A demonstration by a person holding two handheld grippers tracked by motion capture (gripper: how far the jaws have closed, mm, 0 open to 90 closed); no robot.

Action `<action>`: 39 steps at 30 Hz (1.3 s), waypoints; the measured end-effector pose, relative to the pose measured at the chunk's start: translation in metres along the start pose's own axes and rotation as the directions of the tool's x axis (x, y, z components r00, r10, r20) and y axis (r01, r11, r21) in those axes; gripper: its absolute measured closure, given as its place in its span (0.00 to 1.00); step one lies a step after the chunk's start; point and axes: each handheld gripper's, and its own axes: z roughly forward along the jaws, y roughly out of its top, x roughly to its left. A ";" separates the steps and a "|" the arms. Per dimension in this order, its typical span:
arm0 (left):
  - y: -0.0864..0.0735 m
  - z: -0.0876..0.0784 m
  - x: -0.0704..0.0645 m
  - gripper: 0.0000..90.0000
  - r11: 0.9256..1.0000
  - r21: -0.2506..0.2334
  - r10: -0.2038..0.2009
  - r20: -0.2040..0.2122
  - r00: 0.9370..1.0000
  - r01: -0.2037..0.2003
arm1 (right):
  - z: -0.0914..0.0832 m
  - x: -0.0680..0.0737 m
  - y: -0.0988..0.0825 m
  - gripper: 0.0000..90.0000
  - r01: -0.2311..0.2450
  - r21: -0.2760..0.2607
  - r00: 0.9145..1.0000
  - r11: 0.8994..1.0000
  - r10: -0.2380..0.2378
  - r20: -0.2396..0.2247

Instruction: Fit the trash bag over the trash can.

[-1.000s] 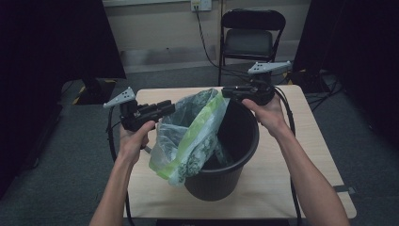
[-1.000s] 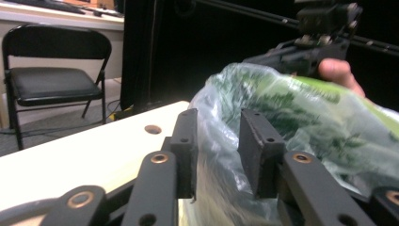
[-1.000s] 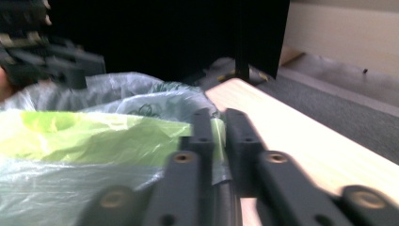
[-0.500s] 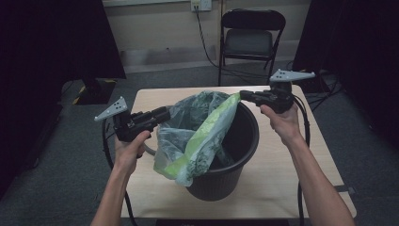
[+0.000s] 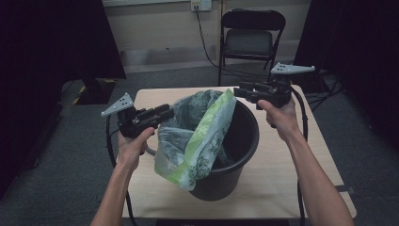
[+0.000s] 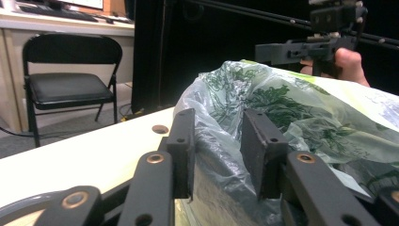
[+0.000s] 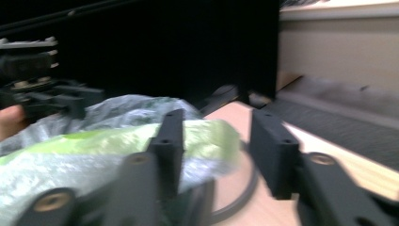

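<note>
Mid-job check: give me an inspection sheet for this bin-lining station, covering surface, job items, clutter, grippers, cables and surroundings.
Surface: light wooden table, bare around the bucket.
Job's things: black bucket upright at the table's middle; clear green-printed plastic bag draped over its near-left rim, not spread around the whole rim.
Clutter: nothing seen.
Grippers: left gripper has bag film between its jaws; whether the pads pinch it is unclear. Right gripper has just opened, jaws apart with nothing between them, at the bucket's far rim.
Cables: one trails from each gripper; another runs from a wall outlet to the floor.
Surroundings: folding chair behind the table, black curtains at the sides.
</note>
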 end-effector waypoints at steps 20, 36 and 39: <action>-0.002 -0.006 -0.001 0.73 1.000 -0.003 -0.002 0.010 1.000 0.002 | 0.020 0.010 0.007 0.90 0.042 0.186 0.998 0.982 -0.049 0.035; -0.008 -0.021 -0.011 0.72 0.999 -0.034 0.005 0.000 1.000 -0.005 | -0.018 0.003 -0.020 1.00 -0.032 -0.028 0.994 0.999 0.035 0.099; -0.010 -0.023 -0.012 0.72 0.999 -0.037 0.011 0.003 1.000 -0.011 | -0.028 -0.004 -0.036 1.00 -0.063 -0.064 0.991 0.996 0.070 0.115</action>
